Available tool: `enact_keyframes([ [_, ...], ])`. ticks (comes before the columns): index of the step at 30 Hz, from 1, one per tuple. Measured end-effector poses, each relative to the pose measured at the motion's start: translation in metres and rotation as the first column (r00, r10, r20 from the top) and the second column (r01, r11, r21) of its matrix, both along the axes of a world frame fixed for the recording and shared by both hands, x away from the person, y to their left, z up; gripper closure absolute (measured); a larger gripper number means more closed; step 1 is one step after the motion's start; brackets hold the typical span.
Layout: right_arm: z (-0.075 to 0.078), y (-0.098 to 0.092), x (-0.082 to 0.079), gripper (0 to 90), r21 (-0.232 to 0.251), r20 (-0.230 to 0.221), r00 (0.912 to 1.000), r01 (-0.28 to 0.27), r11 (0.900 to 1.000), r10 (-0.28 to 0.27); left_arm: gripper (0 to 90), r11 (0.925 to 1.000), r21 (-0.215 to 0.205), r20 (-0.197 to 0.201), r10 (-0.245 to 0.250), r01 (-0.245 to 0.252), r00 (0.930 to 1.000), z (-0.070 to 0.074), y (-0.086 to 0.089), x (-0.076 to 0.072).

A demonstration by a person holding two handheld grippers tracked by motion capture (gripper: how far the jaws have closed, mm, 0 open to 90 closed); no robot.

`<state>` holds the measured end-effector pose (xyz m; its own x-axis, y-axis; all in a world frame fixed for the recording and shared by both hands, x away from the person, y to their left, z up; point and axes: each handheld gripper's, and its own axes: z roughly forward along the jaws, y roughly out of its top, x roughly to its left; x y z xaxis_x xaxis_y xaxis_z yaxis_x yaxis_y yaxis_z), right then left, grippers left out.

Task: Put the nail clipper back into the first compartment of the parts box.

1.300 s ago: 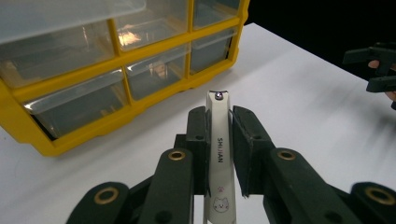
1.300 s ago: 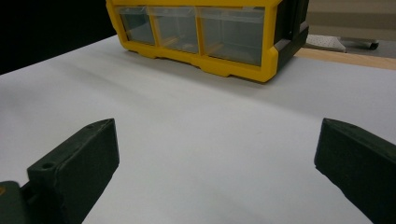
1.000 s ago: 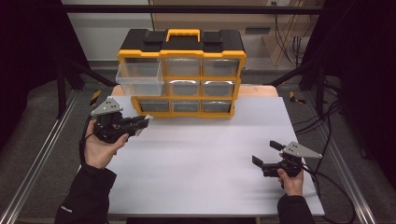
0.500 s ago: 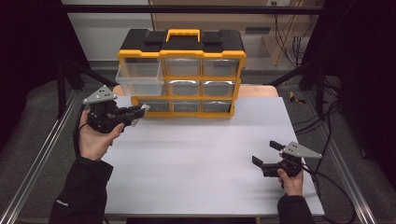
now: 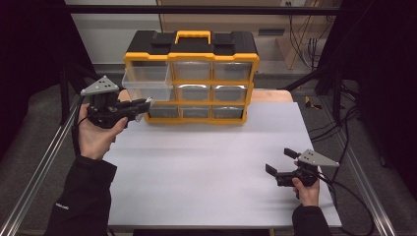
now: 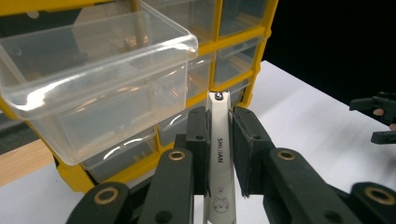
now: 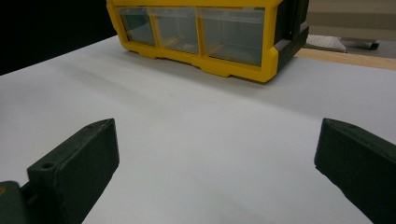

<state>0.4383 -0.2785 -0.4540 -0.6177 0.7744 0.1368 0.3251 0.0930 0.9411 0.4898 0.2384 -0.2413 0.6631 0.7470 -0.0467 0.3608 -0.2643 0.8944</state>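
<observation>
at a white desk (image 5: 206,167), a person's left tongs (image 5: 140,105) pinch a slim white nail clipper (image 6: 219,154) between their pads, its tip pointing toward a clear drawer (image 5: 147,83) pulled out of the top left slot of a yellow-and-black organiser (image 5: 192,73). the left tongs are held above the desk's far left corner, just beside the open drawer and a little below its front wall; in the left gripper view the clipper sits upright between the black jaws, with the drawer above and to the left. the right tongs (image 5: 282,164) stand spread wide with nothing between them, low over the desk's near right side, well apart from the organiser.
</observation>
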Motion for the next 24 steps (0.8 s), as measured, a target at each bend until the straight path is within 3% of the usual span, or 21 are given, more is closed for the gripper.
enact_keyframes([
  [11, 0.000, 0.000, 0.000, 0.6, 0.001, 0.001, 1.0000, -0.001, 1.000, 0.001, 76.8, 0.9998, 0.002, 0.026, 0.022, -0.022, 0.9994, 0.024, 0.001, 0.006],
  [24, 0.000, 0.000, 0.000, 0.6, 0.000, -0.004, 1.0000, -0.004, 1.000, 0.004, 76.8, 0.9989, 0.007, 0.025, 0.045, -0.045, 0.9987, 0.033, -0.001, 0.023],
])
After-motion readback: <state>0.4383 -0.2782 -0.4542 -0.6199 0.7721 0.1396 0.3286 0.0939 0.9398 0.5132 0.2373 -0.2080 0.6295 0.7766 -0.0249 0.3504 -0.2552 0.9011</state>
